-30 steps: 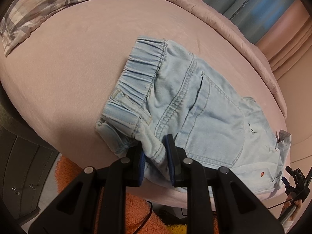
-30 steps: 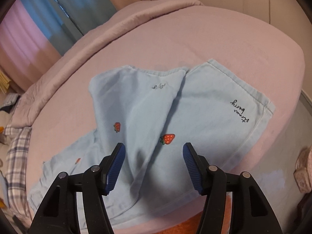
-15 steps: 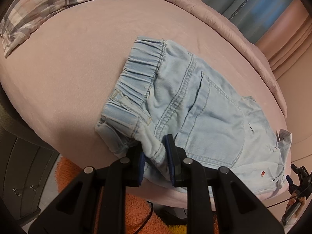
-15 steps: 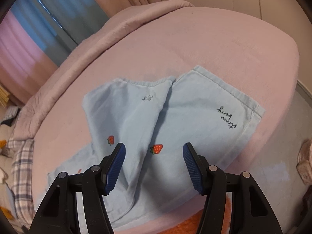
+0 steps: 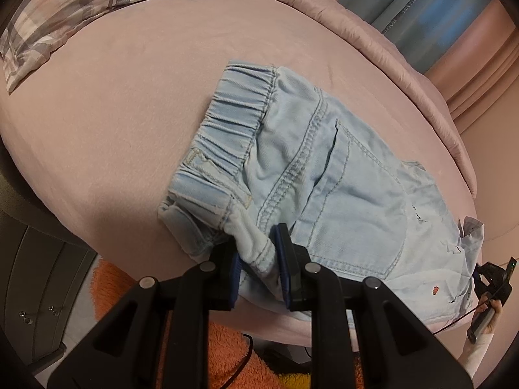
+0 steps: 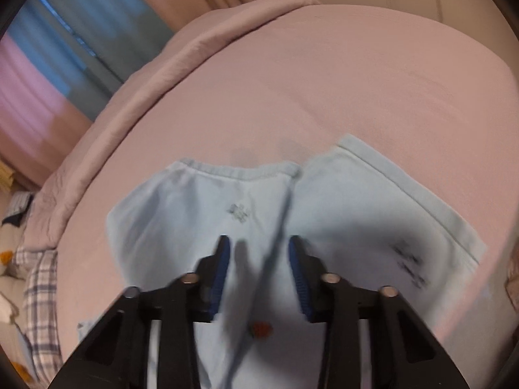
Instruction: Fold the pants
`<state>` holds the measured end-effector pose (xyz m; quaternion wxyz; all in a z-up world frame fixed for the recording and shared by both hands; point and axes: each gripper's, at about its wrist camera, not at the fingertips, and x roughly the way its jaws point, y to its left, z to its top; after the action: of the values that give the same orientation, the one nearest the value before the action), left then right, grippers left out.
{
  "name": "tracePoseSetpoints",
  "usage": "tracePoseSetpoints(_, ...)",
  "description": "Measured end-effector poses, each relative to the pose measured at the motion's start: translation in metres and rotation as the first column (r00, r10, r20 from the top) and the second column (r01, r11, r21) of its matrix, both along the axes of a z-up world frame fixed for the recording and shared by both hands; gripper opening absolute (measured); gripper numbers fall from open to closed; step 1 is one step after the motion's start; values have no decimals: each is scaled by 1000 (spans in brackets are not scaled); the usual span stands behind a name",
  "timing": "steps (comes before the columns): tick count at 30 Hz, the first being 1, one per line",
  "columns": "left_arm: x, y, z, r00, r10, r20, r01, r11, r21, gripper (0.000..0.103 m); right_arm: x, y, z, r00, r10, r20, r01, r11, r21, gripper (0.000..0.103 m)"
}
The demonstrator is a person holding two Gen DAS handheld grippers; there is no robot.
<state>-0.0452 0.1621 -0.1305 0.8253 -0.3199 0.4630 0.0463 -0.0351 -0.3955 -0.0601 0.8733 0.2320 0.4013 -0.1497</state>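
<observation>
While the plaid pillow point(image 5: 97, 3) lies at the far left of the left wrist view, the pink bed point(image 5: 113, 103) spreads across most of it, with an orange shaggy rug point(image 5: 246, 350) on the floor below its edge. Light-blue denim pants point(image 5: 324, 181) rest flat on the bed near that edge, elastic waistband point(image 5: 236, 120) toward the pillow side and a back pocket facing up. The left gripper point(image 5: 258, 265) is clenched on a bunched fold of denim at the waistband's near corner — the cloth bulges out between its blue pads. Further right the pant legs run toward the bed's edge, where a small red strawberry print point(image 5: 435, 289) shows; at the far right edge of that view the other gripper point(image 5: 493, 280) appears, with part of a hand point(image 5: 486, 317) behind it.

From the right wrist view, which is blurred, the two leg hems of the pants point(image 6: 373, 220) lie side by side on the bed point(image 6: 324, 81), dark lettering on each. The right gripper point(image 6: 259, 246) hovers over the seam between the legs; its jaws have just been closing, yet a gap remains between the pads and they grasp nothing — the fabric lies beneath them. A red strawberry point(image 6: 259, 329) shows below the pads.
</observation>
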Motion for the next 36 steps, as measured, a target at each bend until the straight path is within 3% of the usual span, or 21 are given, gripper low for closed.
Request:
tracePoseSetpoints(2,1,-1,1,1000,-1,-7,1,1000,4,21,10,-1,-4,999,-7,-34,7,1000,-17,4)
tracePoseSetpoints(4,2,-1,2,1000,-2,-10,2,1000,7,21,7,5,6,1000,-10,-17,8,997,-75,4)
tracePoseSetpoints(7,4,-2,3,1000,-2,-13,2,1000,15,21,-21,24,46,993,-6,119,30,980,-198,4)
tracePoseSetpoints(11,7,-6,4,1000,-3,-22,4,1000,29,21,-73,30,78,967,-47,250,109,964,-241,4)
tracePoseSetpoints(13,8,-6,3,1000,-3,-22,4,1000,30,21,-88,24,68,972,-88,219,141,960,-242,4)
tracePoseSetpoints(16,7,-5,2,1000,-1,-18,1,1000,15,20,-93,9,33,984,-156,91,174,952,-254,4)
tracePoseSetpoints(19,6,1,4,1000,19,-18,-19,1000,-20,14,-94,-7,1,981,-196,1,193,962,-196,4)
tracePoseSetpoints(22,0,3,20,999,32,15,-32,999,-18,12,-95,-13,-1,978,-208,-2,205,966,-160,4)
tracePoseSetpoints(26,-12,4,36,998,19,51,-18,999,-27,12,-97,-11,16,980,-194,30,197,963,-185,4)
tracePoseSetpoints(29,-8,4,22,1000,-12,12,12,1000,-14,13,-100,-14,18,982,-189,32,191,960,-203,4)
tracePoseSetpoints(32,0,-1,2,999,-25,-39,26,1000,9,14,-95,-17,-1,980,-200,-8,195,961,-194,4)
tracePoseSetpoints(36,9,-3,7,997,-41,-60,44,998,43,16,-84,-14,-9,980,-191,-56,172,954,-246,4)
